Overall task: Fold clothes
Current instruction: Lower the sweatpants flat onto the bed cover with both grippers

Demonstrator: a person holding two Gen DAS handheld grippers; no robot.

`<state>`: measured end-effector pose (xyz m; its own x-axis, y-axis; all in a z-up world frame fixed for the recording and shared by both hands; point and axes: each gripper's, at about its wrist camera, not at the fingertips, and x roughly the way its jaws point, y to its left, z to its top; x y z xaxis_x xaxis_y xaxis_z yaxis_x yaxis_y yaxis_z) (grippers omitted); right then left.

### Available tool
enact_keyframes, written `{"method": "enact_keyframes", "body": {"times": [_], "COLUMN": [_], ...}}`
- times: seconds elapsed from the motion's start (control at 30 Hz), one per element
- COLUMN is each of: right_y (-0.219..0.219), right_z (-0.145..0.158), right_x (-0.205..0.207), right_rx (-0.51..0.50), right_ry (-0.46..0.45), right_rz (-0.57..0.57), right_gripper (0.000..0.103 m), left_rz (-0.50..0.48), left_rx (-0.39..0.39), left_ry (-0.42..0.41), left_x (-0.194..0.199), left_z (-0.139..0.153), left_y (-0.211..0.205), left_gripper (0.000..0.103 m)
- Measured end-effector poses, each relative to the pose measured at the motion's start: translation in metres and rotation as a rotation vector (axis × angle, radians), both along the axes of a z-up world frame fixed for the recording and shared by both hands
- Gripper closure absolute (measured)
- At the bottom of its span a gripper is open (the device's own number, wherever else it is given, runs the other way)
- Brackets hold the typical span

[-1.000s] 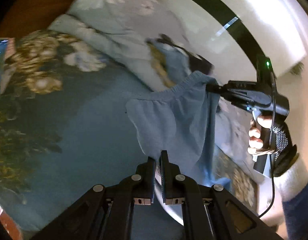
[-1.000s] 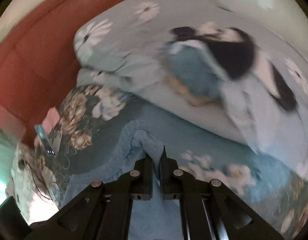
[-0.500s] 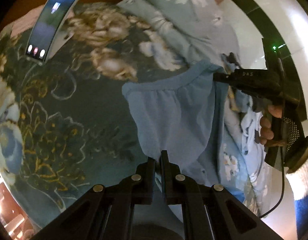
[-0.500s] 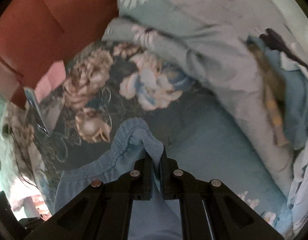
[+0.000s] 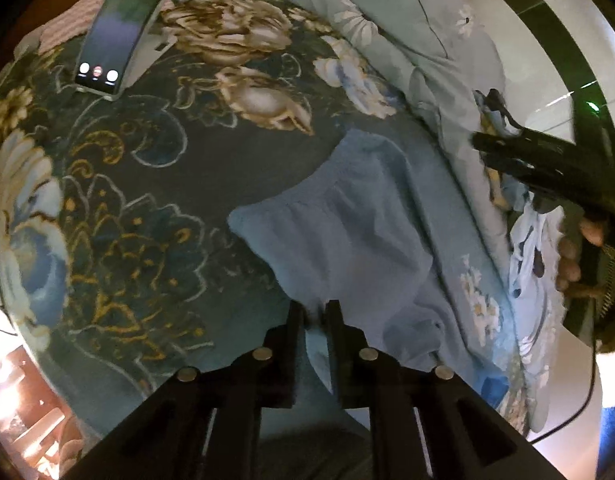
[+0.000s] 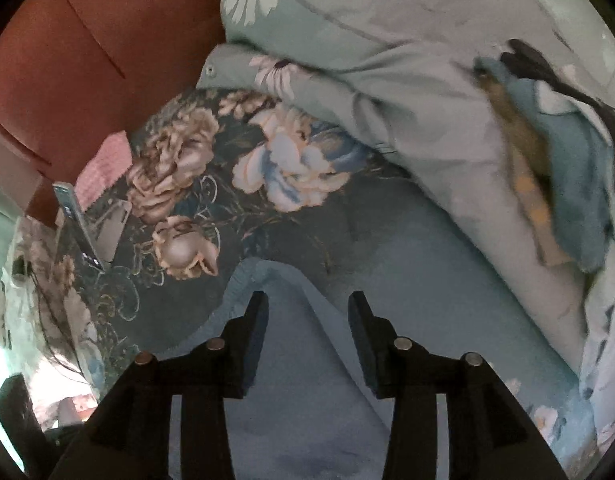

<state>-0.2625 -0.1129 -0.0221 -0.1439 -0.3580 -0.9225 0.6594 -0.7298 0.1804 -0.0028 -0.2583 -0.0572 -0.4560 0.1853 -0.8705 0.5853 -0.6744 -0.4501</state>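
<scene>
The blue shorts point(image 5: 347, 232) lie spread on the dark floral bedspread point(image 5: 119, 200), their gathered waistband toward the head of the bed and their right side near the pale daisy-print duvet point(image 5: 407, 32) bunched along the bed's far edge. My left gripper point(image 5: 314, 312) has its fingers pressed nearly together, pinching the near hem of the shorts. My right gripper point(image 6: 307, 312) has its fingers spread wide, with nothing between them, hovering just over the folded waistband corner.

Only the left wrist view shows my right gripper from outside: it reaches in from the right edge, tips over the duvet just beyond the shorts, with my hand point(image 5: 575, 256) curled around its handle and a green light glowing above. That view also shows the lit face of a phone point(image 5: 123, 28) propped near the top left corner of the bed, with three round buttons along its lower edge; no writing on it can be read. The right wrist view shows the phone only edge-on, plus a reddish headboard point(image 6: 87, 60) behind it and a crumpled blue, black and yellow garment point(image 6: 555, 128) lying on the duvet. A pink knit cloth point(image 6: 103, 168) sits beside the phone.
</scene>
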Motion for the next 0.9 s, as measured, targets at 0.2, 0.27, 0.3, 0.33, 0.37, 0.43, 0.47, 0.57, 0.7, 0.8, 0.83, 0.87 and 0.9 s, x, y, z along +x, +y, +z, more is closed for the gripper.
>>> {"method": "enact_keyframes", "body": {"times": [0.2, 0.27, 0.3, 0.33, 0.37, 0.43, 0.47, 0.57, 0.7, 0.8, 0.83, 0.87, 0.9], "right_y": [0.118, 0.166, 0.195, 0.226, 0.259, 0.324, 0.356, 0.452, 0.523, 0.54, 0.542, 0.538, 0.535], "right_z": [0.01, 0.005, 0.001, -0.003, -0.004, -0.008, -0.011, -0.022, -0.045, -0.064, -0.068, -0.068, -0.067], "right_x": [0.022, 0.026, 0.031, 0.036, 0.041, 0.052, 0.062, 0.092, 0.125, 0.141, 0.145, 0.151, 0.156], "right_rx": [-0.035, -0.01, 0.014, 0.034, 0.032, 0.029, 0.019, -0.013, -0.028, -0.066, -0.086, -0.126, -0.166], "right_ry": [-0.001, -0.02, -0.031, -0.036, -0.047, -0.07, -0.084, -0.124, -0.195, -0.249, -0.264, -0.256, -0.248], "right_rz": [-0.101, -0.165, -0.209, -0.261, -0.327, -0.46, -0.539, -0.777, -0.941, -0.992, -0.999, -0.986, -0.972], "right_gripper": [0.053, 0.053, 0.053, 0.053, 0.053, 0.053, 0.053, 0.053, 0.053, 0.053, 0.053, 0.053, 0.053], "left_rz": [0.007, -0.026, -0.044, -0.066, -0.088, -0.138, -0.164, -0.226, -0.268, -0.26, -0.254, -0.25, -0.248], "left_rx": [-0.047, -0.068, -0.079, -0.099, -0.12, -0.169, -0.194, -0.242, -0.266, -0.286, -0.296, -0.298, -0.297], "left_ry": [0.016, 0.011, 0.009, 0.004, -0.001, -0.02, -0.03, -0.08, -0.148, -0.218, -0.242, -0.252, -0.255], "left_x": [-0.002, -0.017, -0.024, -0.033, -0.042, -0.065, -0.077, -0.115, -0.155, -0.181, -0.188, -0.192, -0.197], "left_z": [0.018, 0.021, 0.023, 0.023, 0.024, 0.021, 0.02, 0.005, -0.023, -0.048, -0.055, -0.059, -0.062], "left_y": [-0.007, -0.008, -0.008, -0.008, -0.007, -0.006, -0.005, -0.006, -0.01, -0.016, -0.018, -0.019, -0.019], "left_gripper": [0.076, 0.071, 0.07, 0.068, 0.063, 0.06, 0.057, 0.053, 0.049, 0.049, 0.049, 0.049, 0.049]}}
